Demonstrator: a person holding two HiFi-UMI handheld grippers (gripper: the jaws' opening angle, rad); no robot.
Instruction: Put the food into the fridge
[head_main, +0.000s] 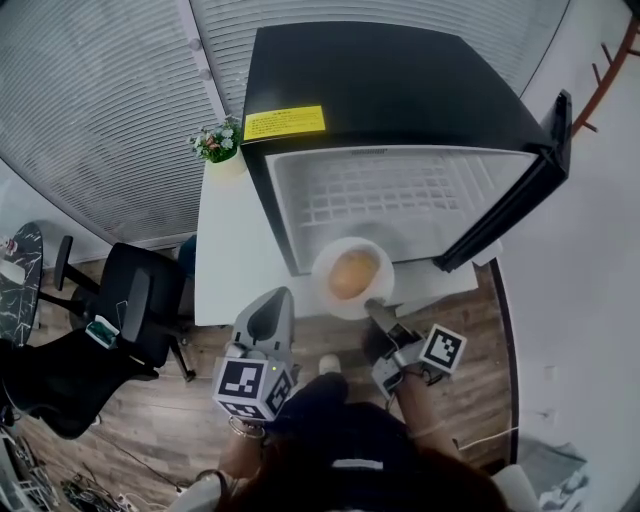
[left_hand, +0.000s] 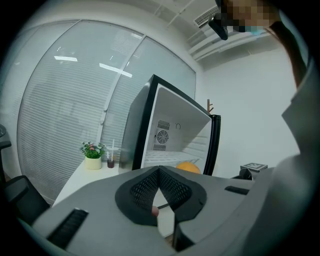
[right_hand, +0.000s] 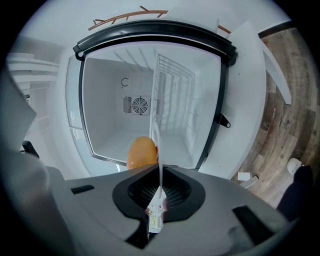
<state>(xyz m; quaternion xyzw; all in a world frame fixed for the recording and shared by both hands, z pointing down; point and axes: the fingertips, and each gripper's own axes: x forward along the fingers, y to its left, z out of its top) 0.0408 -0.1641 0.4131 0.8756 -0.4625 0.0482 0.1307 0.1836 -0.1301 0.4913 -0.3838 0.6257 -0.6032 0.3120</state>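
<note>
Two claws in front of you: your left gripper (left_hand: 159, 172) is pinched shut on nothing, and your right gripper (right_hand: 160, 189) clamps the rim of a white plate (head_main: 325, 292). Just beyond its jaws sits the round orange food (head_main: 352, 273) (on that plate), and past it the open fridge (head_main: 400, 80).
</note>
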